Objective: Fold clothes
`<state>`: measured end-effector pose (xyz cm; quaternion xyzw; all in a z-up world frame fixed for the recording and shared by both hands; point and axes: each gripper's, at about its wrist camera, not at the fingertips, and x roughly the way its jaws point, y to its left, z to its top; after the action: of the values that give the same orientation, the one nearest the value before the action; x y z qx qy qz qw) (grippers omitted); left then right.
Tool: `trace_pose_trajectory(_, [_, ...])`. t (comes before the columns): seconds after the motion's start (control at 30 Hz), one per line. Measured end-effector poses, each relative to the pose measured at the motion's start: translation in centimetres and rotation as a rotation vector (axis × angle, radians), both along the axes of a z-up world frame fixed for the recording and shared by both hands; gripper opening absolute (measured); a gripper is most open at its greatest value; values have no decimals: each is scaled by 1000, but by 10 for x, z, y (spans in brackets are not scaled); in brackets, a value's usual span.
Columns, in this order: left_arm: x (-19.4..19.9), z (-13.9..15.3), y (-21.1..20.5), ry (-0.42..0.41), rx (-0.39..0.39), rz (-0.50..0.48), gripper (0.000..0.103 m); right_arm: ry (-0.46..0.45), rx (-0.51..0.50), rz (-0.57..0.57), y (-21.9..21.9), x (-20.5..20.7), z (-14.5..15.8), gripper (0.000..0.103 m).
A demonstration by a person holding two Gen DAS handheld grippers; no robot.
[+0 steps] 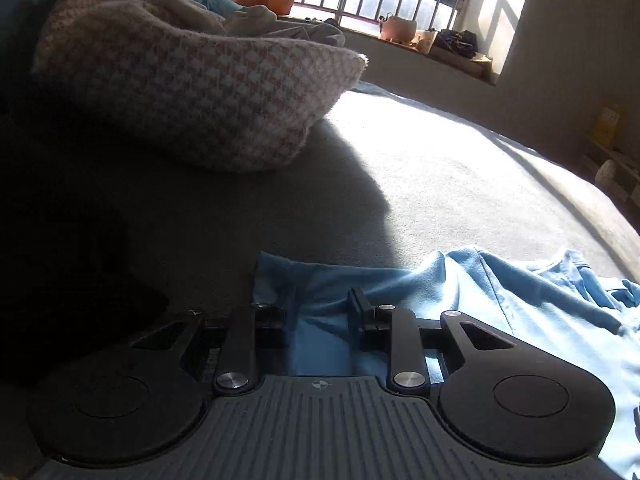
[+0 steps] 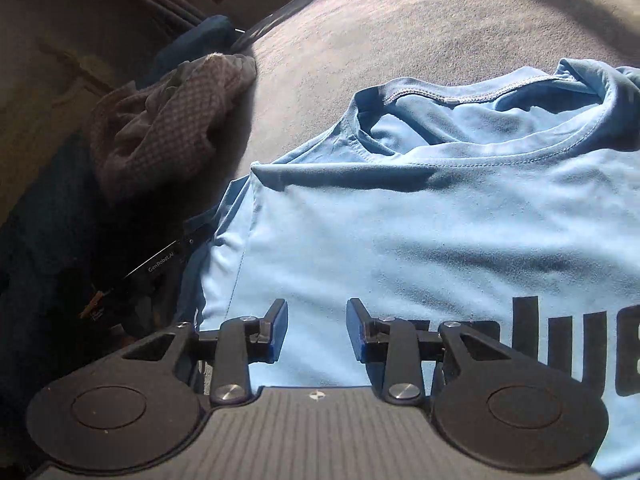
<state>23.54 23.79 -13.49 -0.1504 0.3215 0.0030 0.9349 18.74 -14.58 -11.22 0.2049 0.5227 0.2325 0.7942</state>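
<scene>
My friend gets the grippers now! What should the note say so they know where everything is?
Left gripper: open, over a corner of the light blue cotton T-shirt, gripping nothing.
Right gripper: open, low over the shirt's chest near its dark printed letters, gripping nothing.
The shirt lies front up on the grey bed cover, neck hole away from the right gripper, still rumpled.
The pink-and-white houndstooth knit sits heaped beyond it.
Done: shirt laid out. Left: smooth it, fold it, then the heap.

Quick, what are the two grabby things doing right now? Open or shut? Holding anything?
Left hand-held gripper: open, holding nothing, over the blue T-shirt's edge.
Right hand-held gripper: open, holding nothing, over the T-shirt's front.
</scene>
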Motion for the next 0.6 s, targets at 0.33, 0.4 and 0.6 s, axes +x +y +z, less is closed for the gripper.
trace_pose_trajectory(0.33, [-11, 34, 7, -52, 108, 142, 33, -140, -134, -52, -42, 52, 42, 36])
trace_pose_trajectory(0.4, [-18, 44, -4, -35, 158, 95, 33, -166, -167, 7, -35, 76, 42, 38])
trace_pose_trajectory(0.6, [-42, 70, -61, 114, 292, -174, 34, -247, -291, 239, 14, 139, 28, 42])
